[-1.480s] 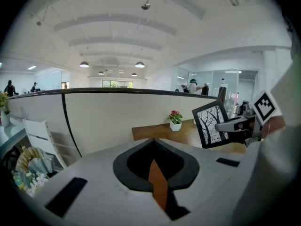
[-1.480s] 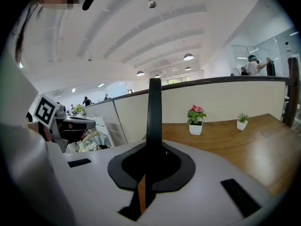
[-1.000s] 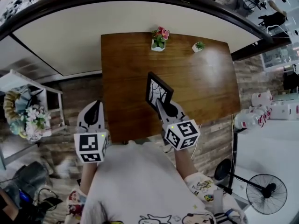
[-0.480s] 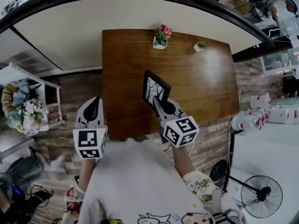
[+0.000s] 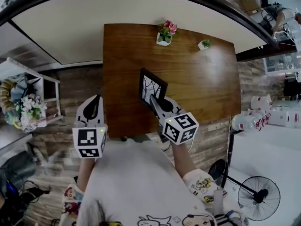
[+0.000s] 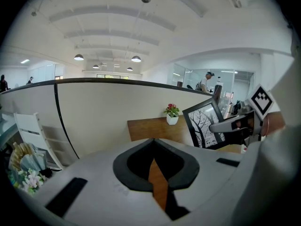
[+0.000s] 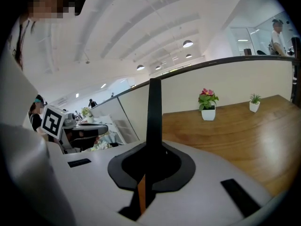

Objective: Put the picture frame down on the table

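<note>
Above table [image 5: 207, 79], right tool [image 5: 155, 103] clamps picture frame [image 5: 151, 86], shifted leftward; left tool [image 5: 93, 103] closed.

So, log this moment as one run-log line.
right tongs: shut on picture frame | picture frame: upright over table | left tongs: shut, empty

Picture frame [image 5: 151, 85] corner behind right gripper [image 5: 156, 105]

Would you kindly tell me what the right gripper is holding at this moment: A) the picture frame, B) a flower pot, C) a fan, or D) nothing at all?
A: the right gripper has its jaws closed on the edge of the black picture frame.
</note>
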Demonstrator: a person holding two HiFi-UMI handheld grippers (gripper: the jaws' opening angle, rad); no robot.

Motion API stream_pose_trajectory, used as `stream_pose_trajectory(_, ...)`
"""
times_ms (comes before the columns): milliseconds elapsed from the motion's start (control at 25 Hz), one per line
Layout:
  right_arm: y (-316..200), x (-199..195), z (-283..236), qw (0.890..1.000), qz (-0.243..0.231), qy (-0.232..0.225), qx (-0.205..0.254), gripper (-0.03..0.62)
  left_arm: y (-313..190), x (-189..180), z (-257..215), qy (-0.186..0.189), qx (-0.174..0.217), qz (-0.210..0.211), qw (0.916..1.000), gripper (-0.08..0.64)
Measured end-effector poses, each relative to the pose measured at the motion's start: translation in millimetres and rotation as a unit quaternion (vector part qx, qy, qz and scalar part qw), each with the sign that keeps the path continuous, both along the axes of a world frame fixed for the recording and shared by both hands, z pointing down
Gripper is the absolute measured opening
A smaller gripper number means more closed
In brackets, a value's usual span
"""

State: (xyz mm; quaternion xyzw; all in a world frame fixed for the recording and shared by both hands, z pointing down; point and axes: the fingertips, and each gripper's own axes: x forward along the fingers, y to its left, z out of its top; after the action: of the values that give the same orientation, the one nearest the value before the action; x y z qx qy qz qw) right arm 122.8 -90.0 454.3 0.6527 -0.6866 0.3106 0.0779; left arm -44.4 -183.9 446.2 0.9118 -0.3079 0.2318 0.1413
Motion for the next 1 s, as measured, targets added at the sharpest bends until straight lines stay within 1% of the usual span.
stream_pose_trajectory(520,-6.1,-31.8,40.2,0.996,-0.032,-0.069,-0.046,0.008,9.0,-9.8,26.0,-0.015,-0.026,-0.008,0.9995,0.003)
stream_pose_trajectory(1000,-3.1,-48.3,82.0,0.985,-0.05,-0.136,-0.097,0.008,16.2,-4.2,48.0,-0.022,-0.043,-0.006,0.9988,0.003)
